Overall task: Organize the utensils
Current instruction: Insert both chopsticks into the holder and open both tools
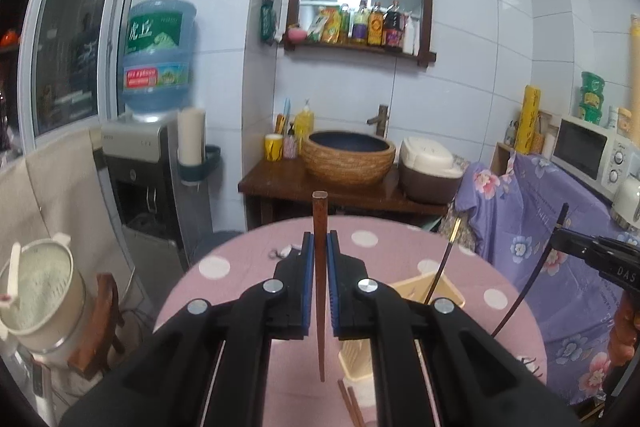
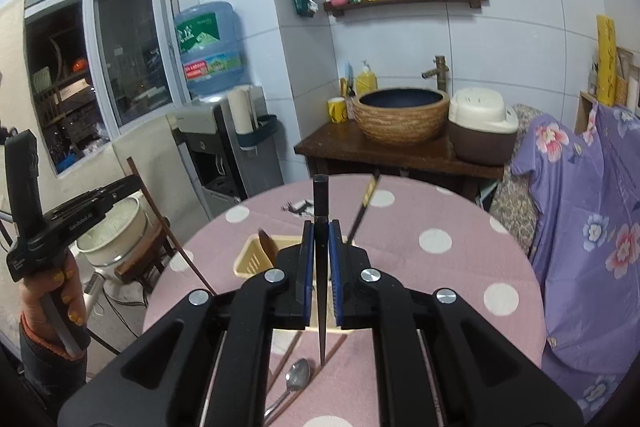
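My left gripper is shut on a brown wooden chopstick that points down above the pink dotted table. My right gripper is shut on a black chopstick, held upright over a cream utensil holder. The holder also shows in the left wrist view, with a dark chopstick leaning in it. The right gripper appears at the right of the left view, the left gripper at the left of the right view. A metal spoon and brown chopsticks lie on the table.
A wooden stand with a basin sink and a rice cooker is behind the table. A water dispenser stands at the left, a purple flowered cloth at the right, a cream pot on a stool at lower left.
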